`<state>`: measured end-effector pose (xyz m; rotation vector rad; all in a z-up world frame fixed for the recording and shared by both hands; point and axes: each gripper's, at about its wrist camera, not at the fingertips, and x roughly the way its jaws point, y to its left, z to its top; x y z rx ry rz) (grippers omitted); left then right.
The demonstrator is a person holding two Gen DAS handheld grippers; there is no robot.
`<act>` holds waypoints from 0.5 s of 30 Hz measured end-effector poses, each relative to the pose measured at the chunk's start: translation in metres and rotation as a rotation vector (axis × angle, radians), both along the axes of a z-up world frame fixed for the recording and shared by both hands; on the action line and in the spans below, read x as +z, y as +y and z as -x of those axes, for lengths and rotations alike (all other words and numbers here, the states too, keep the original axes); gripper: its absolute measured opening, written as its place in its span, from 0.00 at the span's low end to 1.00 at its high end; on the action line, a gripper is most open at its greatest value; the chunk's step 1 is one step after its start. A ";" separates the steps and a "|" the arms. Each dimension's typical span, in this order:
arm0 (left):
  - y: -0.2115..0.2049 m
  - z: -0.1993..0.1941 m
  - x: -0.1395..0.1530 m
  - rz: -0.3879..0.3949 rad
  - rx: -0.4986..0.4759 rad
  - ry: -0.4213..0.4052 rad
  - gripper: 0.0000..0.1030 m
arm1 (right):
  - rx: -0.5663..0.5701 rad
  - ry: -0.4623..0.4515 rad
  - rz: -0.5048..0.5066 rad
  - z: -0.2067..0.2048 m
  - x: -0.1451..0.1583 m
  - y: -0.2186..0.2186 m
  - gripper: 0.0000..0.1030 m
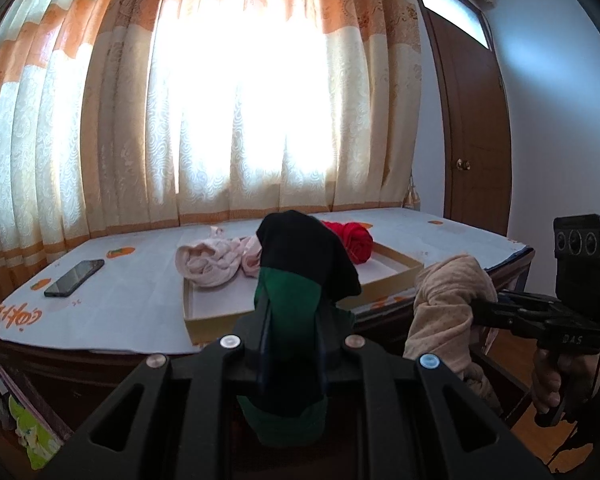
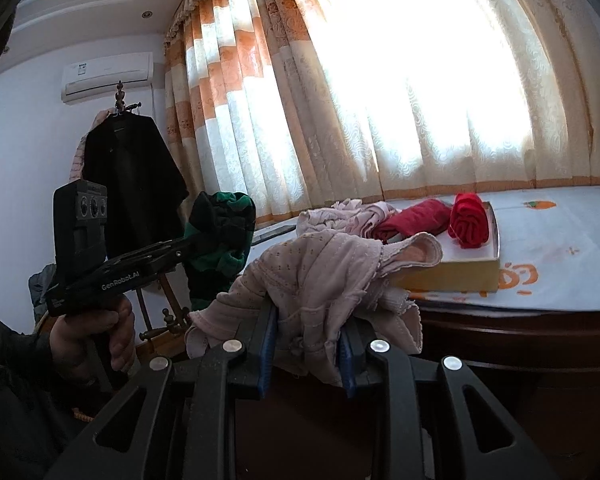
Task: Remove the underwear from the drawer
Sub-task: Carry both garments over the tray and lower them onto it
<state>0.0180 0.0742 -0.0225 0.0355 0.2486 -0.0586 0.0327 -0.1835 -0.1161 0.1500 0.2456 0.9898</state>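
My left gripper point(image 1: 290, 320) is shut on green and black underwear point(image 1: 296, 280), held in the air in front of the table; it also shows in the right wrist view point(image 2: 220, 236). My right gripper point(image 2: 306, 336) is shut on pale pink underwear point(image 2: 324, 280), seen from the left wrist view too point(image 1: 448, 300). The shallow drawer tray point(image 1: 396, 270) lies on the table and holds pink underwear point(image 1: 212, 262) and rolled red underwear point(image 1: 354, 240). In the right wrist view the tray point(image 2: 452, 276) holds a red roll point(image 2: 468, 220), a dark red piece point(image 2: 412, 218) and pink pieces point(image 2: 340, 214).
The table point(image 1: 140, 300) has a white cloth with orange prints. A black phone point(image 1: 74, 278) lies at its left. Curtains point(image 1: 240, 100) hang behind. A brown door point(image 1: 476, 140) is at the right. A coat stand with a black coat point(image 2: 132, 176) is at the left.
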 end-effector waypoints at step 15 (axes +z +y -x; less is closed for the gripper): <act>-0.001 -0.020 0.026 -0.032 -0.033 -0.030 0.15 | -0.061 -0.036 0.004 -0.007 0.040 -0.008 0.28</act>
